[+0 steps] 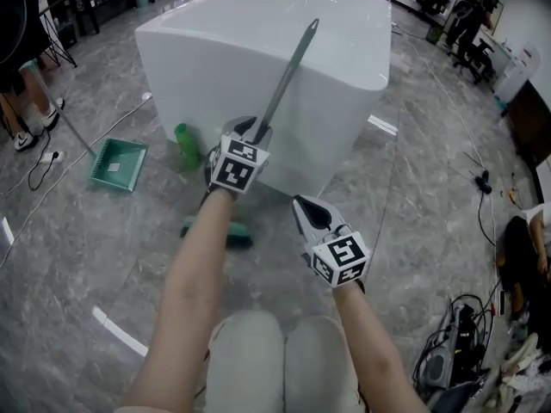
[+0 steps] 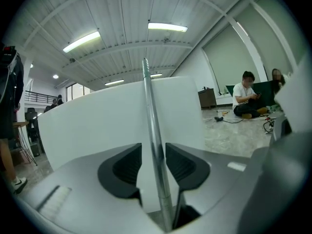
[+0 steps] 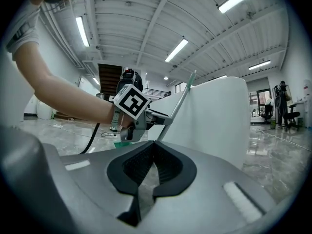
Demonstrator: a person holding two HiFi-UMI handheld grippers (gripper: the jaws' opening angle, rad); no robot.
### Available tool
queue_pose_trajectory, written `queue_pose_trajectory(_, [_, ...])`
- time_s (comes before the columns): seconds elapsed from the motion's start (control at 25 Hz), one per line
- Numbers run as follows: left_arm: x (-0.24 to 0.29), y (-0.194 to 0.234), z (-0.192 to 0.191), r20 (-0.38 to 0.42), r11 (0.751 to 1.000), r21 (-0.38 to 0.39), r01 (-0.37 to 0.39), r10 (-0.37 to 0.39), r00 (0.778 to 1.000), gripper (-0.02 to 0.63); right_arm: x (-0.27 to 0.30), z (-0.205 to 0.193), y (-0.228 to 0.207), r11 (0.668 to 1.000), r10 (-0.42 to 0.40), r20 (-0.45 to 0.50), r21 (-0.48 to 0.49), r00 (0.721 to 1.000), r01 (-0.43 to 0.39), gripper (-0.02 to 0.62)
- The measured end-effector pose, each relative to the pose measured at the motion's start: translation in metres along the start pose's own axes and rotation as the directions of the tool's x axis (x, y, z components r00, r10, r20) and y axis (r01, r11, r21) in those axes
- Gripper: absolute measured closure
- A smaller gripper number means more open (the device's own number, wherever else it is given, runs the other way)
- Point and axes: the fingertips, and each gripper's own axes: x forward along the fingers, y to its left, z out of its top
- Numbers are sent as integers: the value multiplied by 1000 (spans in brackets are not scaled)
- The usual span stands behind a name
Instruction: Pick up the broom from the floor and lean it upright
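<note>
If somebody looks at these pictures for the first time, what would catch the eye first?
The long grey broom handle stands out first: it leans up against the big white block in the middle of the floor. The left gripper has its jaws open around the handle, and the right gripper is empty, nearer to the person. A green dustpan lies on the floor at the left.

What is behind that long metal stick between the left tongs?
A big white block; the broom handle slants up across its front. The left tongs and forearm cover the handle's lower part, and the floor beyond the block is hidden.
</note>
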Motion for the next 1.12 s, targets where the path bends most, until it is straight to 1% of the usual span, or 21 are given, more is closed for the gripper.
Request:
queue_pose_trajectory(0.08, [-5, -2, 3, 12, 1000, 12, 5, -5, 1000, 454, 1, 3, -1, 1000, -1, 4, 6, 1000, 0, 594])
queue_pose_trajectory(0.2, [-20, -13, 8, 10, 1000, 16, 23, -23, 1000, 453, 0, 10, 3, 1000, 7, -3, 26, 1000, -7, 594])
queue_pose_trajectory(0.28, [-36, -24, 16, 6, 999, 19, 36, -36, 999, 455, -5, 23, 8, 999, 14, -8, 50, 1000, -14, 594])
queue_pose_trajectory(0.32, [-44, -29, 22, 4, 999, 26, 40, -41, 999, 479, -8, 32, 11, 998, 18, -10, 62, 1000, -18, 594])
queue_pose_trajectory(0.36, [-52, -34, 29, 3, 999, 30, 45, -45, 999, 528, -13, 42, 14, 997, 23, -12, 73, 1000, -22, 594])
queue_pose_trajectory(0.4, [-61, -38, 37, 6, 998, 29, 50, -50, 999, 537, -17, 53, 18, 996, 30, -16, 83, 999, -28, 594])
queue_pose_trajectory(0.48, [-81, -48, 59, 22, 998, 9, 68, -68, 997, 583, -29, 76, 26, 994, 39, -32, 99, 999, -36, 594])
queue_pose_trajectory(0.56, [-105, -58, 88, 41, 996, -9, 89, -89, 995, 607, -40, 99, 30, 992, 37, -49, 119, 998, -31, 594])
queue_pose_trajectory(0.68, [-141, -68, 136, 65, 994, -31, 104, -101, 993, 607, -57, 142, 30, 988, 23, -58, 151, 998, -14, 594])
queue_pose_trajectory(0.76, [-163, -73, 170, 80, 992, -51, 112, -108, 991, 606, -67, 178, 31, 987, 22, -47, 160, 999, -14, 594])
queue_pose_trajectory(0.88, [-198, -75, 224, 103, 990, -66, 125, -118, 988, 606, -83, 240, 41, 989, 36, -19, 146, 999, -32, 594])
queue_pose_trajectory(1.12, [-258, -71, 333, 142, 990, -79, 118, -106, 984, 607, -119, 366, 55, 993, 74, 44, 92, 996, -78, 594])
